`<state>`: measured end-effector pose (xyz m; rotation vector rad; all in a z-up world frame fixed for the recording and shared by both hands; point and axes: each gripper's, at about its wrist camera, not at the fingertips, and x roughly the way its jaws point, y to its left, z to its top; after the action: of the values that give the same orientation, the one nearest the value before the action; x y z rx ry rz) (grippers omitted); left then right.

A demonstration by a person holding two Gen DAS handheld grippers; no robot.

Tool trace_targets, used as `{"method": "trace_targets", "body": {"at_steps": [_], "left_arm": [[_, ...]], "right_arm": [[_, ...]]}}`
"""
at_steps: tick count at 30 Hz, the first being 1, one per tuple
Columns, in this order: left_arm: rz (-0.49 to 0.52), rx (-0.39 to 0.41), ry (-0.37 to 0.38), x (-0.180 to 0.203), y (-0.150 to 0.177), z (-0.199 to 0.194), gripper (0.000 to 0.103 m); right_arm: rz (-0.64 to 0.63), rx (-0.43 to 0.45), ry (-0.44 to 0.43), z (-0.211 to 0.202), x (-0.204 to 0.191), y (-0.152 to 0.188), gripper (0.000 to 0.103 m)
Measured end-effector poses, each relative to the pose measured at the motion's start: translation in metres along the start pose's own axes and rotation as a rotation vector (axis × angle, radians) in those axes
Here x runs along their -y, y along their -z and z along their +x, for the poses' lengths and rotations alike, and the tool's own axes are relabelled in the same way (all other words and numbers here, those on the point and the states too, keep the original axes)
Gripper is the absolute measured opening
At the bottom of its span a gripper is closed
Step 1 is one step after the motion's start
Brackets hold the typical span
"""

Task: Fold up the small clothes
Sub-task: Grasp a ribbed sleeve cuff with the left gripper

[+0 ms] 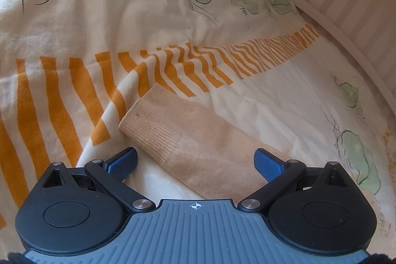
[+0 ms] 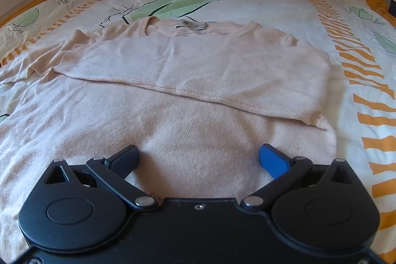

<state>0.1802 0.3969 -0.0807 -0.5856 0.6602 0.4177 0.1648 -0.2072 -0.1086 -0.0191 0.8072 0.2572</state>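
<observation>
Hovering spread wide, left claw (image 1: 195, 161) over sleeve (image 1: 173, 130), right claw (image 2: 199, 157) over sweater (image 2: 198, 81).

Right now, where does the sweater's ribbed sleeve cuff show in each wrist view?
Left wrist: the ribbed sleeve cuff lies centre-left, just beyond the open left gripper, pointing toward the orange stripes.
Right wrist: not identifiable; only the beige sweater body, one sleeve folded across, beyond the open right gripper.
Shared landmark: the leaf-print duvet cover.

Left claw (image 1: 195, 160): black linkages, blue ribbed pads, grey ridged body, crosshair mark. Right claw (image 2: 199, 157): black body, silver pivots.
</observation>
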Motion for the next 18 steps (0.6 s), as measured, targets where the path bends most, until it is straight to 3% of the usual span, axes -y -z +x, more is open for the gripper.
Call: {"method": "trace_targets", "body": {"at_steps": [4,5,6,7,8,11,15,18], "left_arm": [[0.041,0.004,0.013,-0.001,-0.007,0.007,0.100],[0.049,0.004,0.013,-0.001,-0.008,0.008,0.093],[0.055,0.007,0.004,-0.001,-0.010,0.008,0.065],[0.061,0.006,-0.019,0.000,-0.011,0.009,0.048],[0.060,-0.003,-0.037,-0.001,-0.013,0.010,0.024],[0.027,-0.018,-0.009,-0.004,-0.019,0.009,0.007],[0.079,0.084,0.005,0.021,-0.028,-0.018,0.007],[0.133,0.141,0.065,0.057,-0.039,-0.048,0.007]], "right_arm": [[0.004,-0.011,0.007,0.001,-0.001,-0.002,0.103],[0.004,-0.014,0.008,0.001,-0.001,-0.002,0.103],[0.005,-0.016,0.009,0.001,-0.001,-0.002,0.103],[0.007,-0.019,0.009,0.001,-0.001,-0.003,0.103],[0.010,-0.020,0.009,0.001,-0.001,-0.003,0.103],[0.015,-0.023,0.011,0.001,-0.002,-0.004,0.103],[0.006,-0.025,-0.002,-0.001,0.000,-0.007,0.103],[0.002,-0.024,-0.024,-0.005,0.003,-0.010,0.102]]}}
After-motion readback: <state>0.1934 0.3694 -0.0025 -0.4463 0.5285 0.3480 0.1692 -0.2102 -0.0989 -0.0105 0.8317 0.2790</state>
